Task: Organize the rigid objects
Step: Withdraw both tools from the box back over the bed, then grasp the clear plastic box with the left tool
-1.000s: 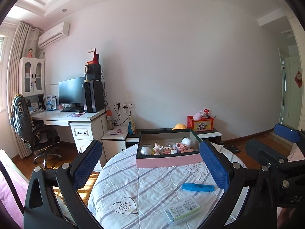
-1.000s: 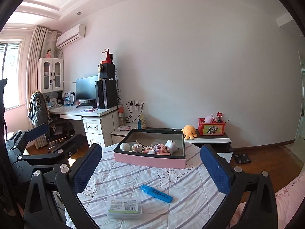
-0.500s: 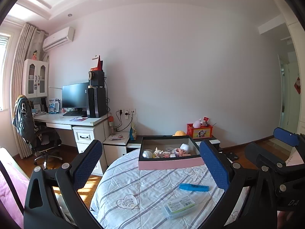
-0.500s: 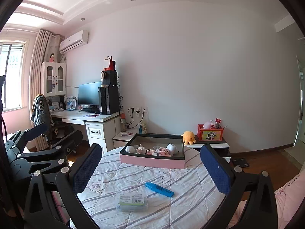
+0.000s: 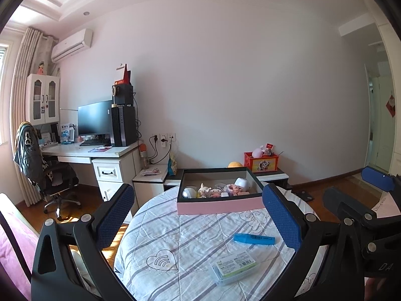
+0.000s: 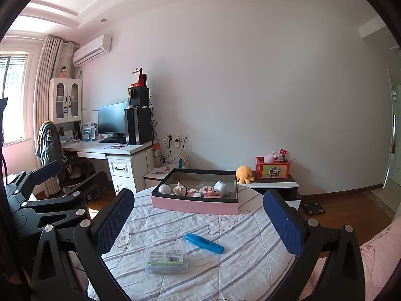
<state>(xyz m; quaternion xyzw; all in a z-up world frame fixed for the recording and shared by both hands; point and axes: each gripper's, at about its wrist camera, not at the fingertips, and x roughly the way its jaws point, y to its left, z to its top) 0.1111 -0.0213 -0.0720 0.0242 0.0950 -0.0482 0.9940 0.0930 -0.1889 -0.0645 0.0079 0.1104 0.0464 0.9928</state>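
A blue highlighter (image 5: 254,238) (image 6: 204,243) and a clear plastic case with a green label (image 5: 234,266) (image 6: 166,259) lie on a round table with a striped cloth (image 5: 175,238) (image 6: 240,258). Behind them stands a pink box with a black rim (image 5: 220,205) (image 6: 195,205) that holds several small toys. My left gripper (image 5: 200,218) is open and empty above the near table edge. My right gripper (image 6: 198,222) is open and empty, also above the near edge. Each gripper shows at the side of the other's view.
A white desk (image 5: 87,151) with a monitor, computer tower and office chair (image 5: 47,175) stands at the back left. A low cabinet (image 6: 273,184) behind the table carries a red toy box and an orange plush. Wooden floor lies right of the table.
Both grippers have pulled back and tilted a little upward; the table and its objects sit lower and smaller in both views. Both jaws stay open and nothing was picked up.
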